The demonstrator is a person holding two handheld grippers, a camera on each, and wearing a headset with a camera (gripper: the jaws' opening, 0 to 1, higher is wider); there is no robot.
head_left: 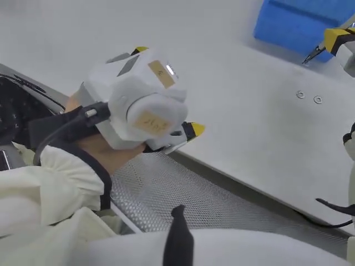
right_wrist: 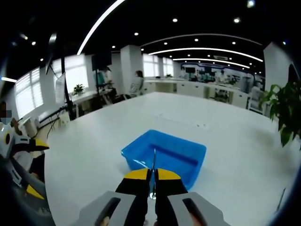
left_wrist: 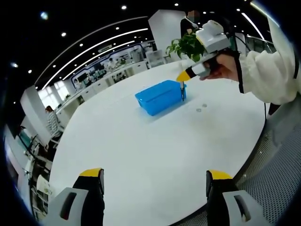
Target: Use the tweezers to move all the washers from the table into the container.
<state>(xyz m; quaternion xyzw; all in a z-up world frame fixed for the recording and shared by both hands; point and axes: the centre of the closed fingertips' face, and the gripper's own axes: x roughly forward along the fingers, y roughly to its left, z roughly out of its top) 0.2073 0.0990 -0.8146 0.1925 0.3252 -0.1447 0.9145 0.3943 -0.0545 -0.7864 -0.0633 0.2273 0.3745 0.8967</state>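
Note:
Two small metal washers [head_left: 300, 94] [head_left: 318, 100] lie side by side on the white table [head_left: 238, 105], a little in front of the blue container [head_left: 299, 22]. My right gripper [head_left: 334, 40] is shut on thin tweezers [head_left: 312, 54], whose tips hang by the container's near edge, above and behind the washers. In the right gripper view the tweezers [right_wrist: 154, 167] rise between the shut jaws toward the container [right_wrist: 164, 157]. My left gripper [head_left: 167, 90] is held near the table's front edge, open and with nothing in it. From its view [left_wrist: 155, 183] the washers [left_wrist: 201, 107] and container [left_wrist: 160, 96] lie far ahead.
A perforated metal strip [head_left: 183, 194] runs along the table's front edge, with a black cable [head_left: 335, 206] at the right. A potted plant [left_wrist: 188, 44] stands beyond the container. People sit at other desks in the background.

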